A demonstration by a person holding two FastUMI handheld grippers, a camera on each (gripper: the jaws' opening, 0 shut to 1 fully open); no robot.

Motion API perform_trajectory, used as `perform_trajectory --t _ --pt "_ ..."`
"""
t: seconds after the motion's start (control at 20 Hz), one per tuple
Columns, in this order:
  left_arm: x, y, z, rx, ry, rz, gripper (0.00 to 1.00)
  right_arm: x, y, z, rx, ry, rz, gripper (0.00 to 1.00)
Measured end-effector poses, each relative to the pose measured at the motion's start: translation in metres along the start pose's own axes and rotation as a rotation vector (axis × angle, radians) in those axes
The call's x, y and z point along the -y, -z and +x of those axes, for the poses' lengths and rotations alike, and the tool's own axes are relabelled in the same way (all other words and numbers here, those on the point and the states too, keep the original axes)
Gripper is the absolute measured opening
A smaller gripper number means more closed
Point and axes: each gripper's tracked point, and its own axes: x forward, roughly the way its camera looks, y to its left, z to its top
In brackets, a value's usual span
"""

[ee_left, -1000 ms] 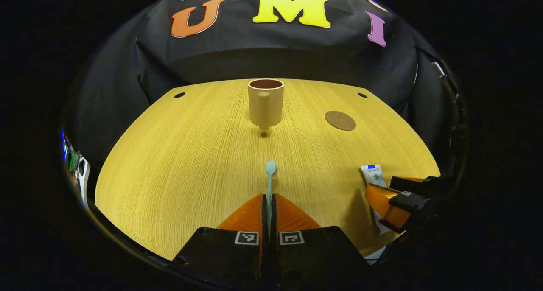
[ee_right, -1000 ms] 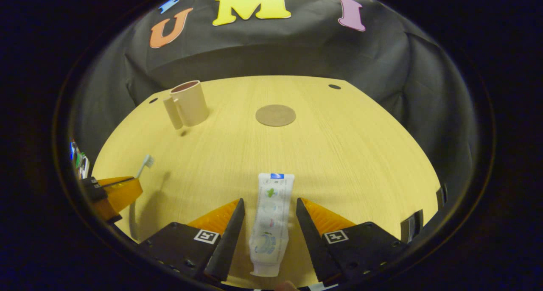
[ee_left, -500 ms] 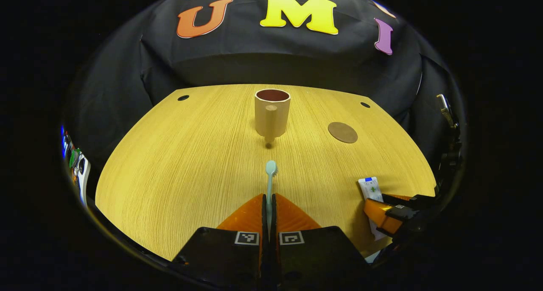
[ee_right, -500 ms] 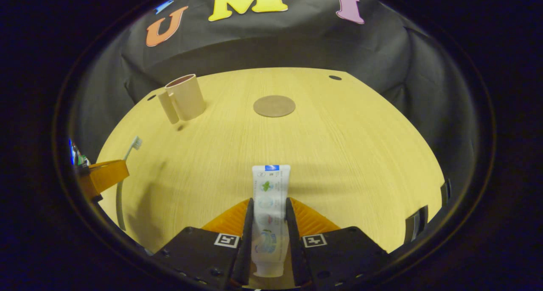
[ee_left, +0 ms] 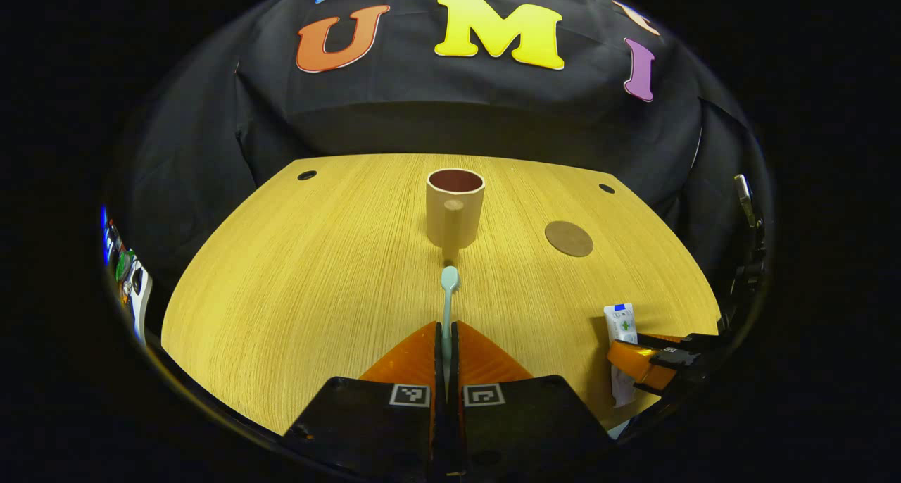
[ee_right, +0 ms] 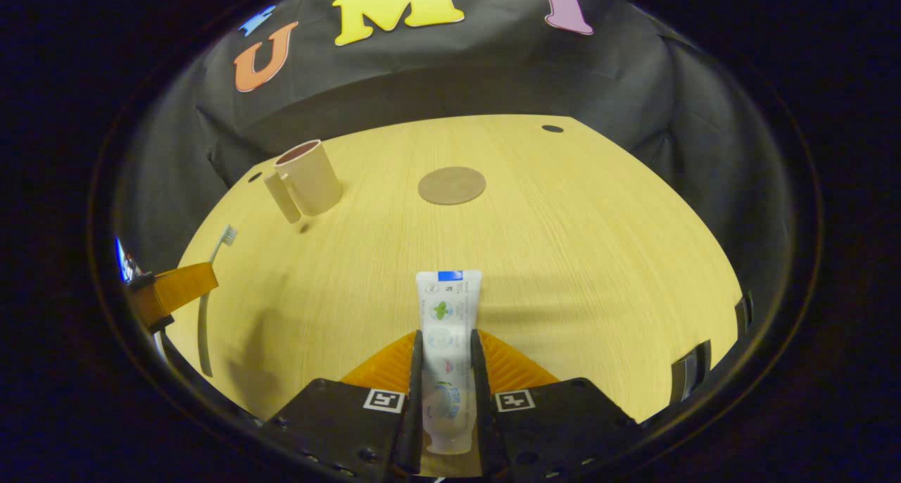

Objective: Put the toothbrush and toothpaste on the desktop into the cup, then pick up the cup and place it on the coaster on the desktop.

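left gripper [ee_left: 446, 335] jaws pressed together on the handle of the toothbrush [ee_left: 448, 293], its head pointing far toward the cup [ee_left: 455, 208] and hanging above the table [ee_left: 295, 279]. cup upright at the far middle of the table, handle facing near in the left gripper view, inside dark and bare as far as the rim lets one see. coaster [ee_left: 569, 238] flat to the right of the cup, apart from it, nothing on it. right gripper [ee_right: 446, 342] jaws pinching the toothpaste [ee_right: 446, 328] tube at the near right, cap end toward the camera, flat end pointing far. whether the tube rests on the table cannot be told.
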Motion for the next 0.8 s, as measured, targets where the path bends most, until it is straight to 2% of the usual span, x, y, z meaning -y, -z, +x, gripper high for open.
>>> perform_trajectory --t 0.5,0.6,0.8 --pt "-0.002 -0.033 -0.002 0.074 -0.001 0.004 0.04 -0.009 -0.042 -0.036 0.138 -0.048 0.009 0.32" --pt "0.000 -0.041 -0.004 0.090 0.001 0.011 0.03 -0.011 -0.058 -0.044 0.196 -0.048 -0.004 0.19" --pt "-0.001 -0.058 -0.008 0.116 0.001 0.016 0.03 -0.017 -0.072 -0.051 0.216 -0.071 -0.007 0.20"
